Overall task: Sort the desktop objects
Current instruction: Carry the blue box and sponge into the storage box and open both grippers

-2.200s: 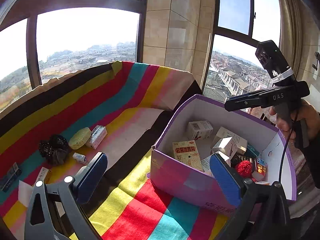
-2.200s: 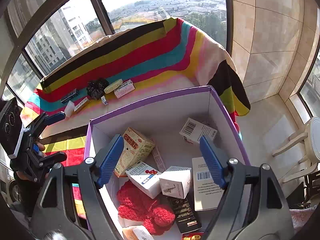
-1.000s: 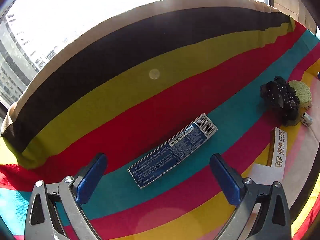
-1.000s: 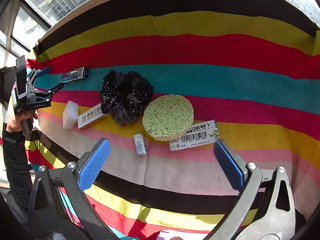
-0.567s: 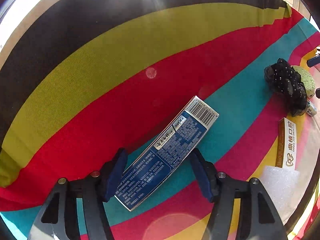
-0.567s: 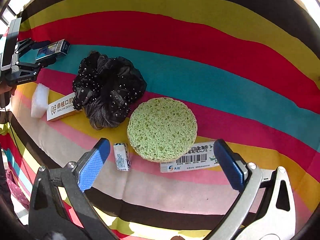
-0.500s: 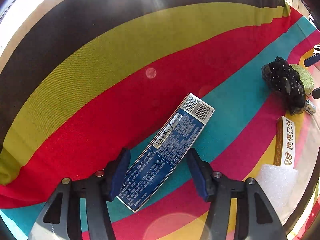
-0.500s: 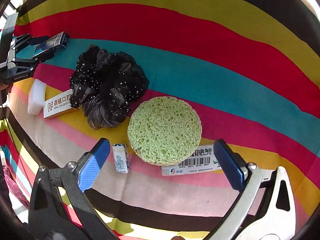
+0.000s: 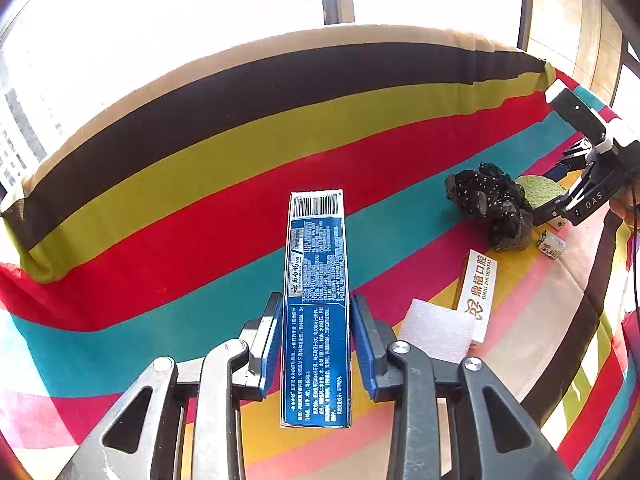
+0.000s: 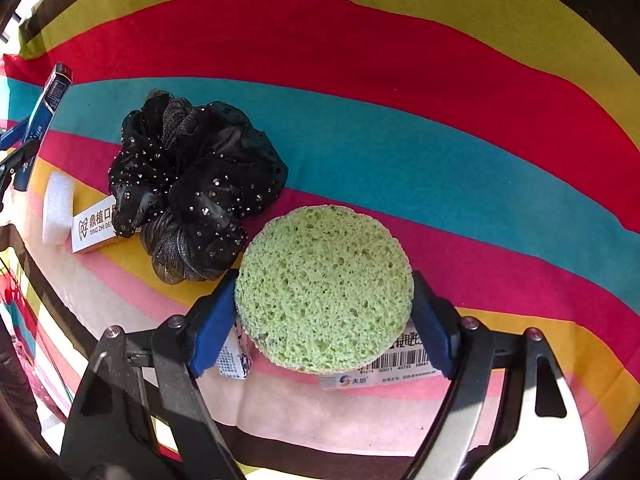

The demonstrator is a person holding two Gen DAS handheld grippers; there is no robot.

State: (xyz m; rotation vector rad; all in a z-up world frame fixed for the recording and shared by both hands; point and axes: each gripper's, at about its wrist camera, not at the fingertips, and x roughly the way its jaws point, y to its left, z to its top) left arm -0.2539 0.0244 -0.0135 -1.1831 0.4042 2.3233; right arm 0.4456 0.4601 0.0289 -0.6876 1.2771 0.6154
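Your left gripper has its jaws closing on the long blue box; both blue pads sit against the box's long sides, and the box juts forward past the fingertips, barcode end farthest from you, over the striped cloth; to its right lie a white foam block, a white dental box and, further off, a black scrunchie. Your right gripper points down at the round green sponge; its jaws are closing with the sponge between them, each pad at the sponge's edge, though you cannot tell whether they press; under the sponge's near side lies a barcoded box; a small wrapped packet sits by the left pad.
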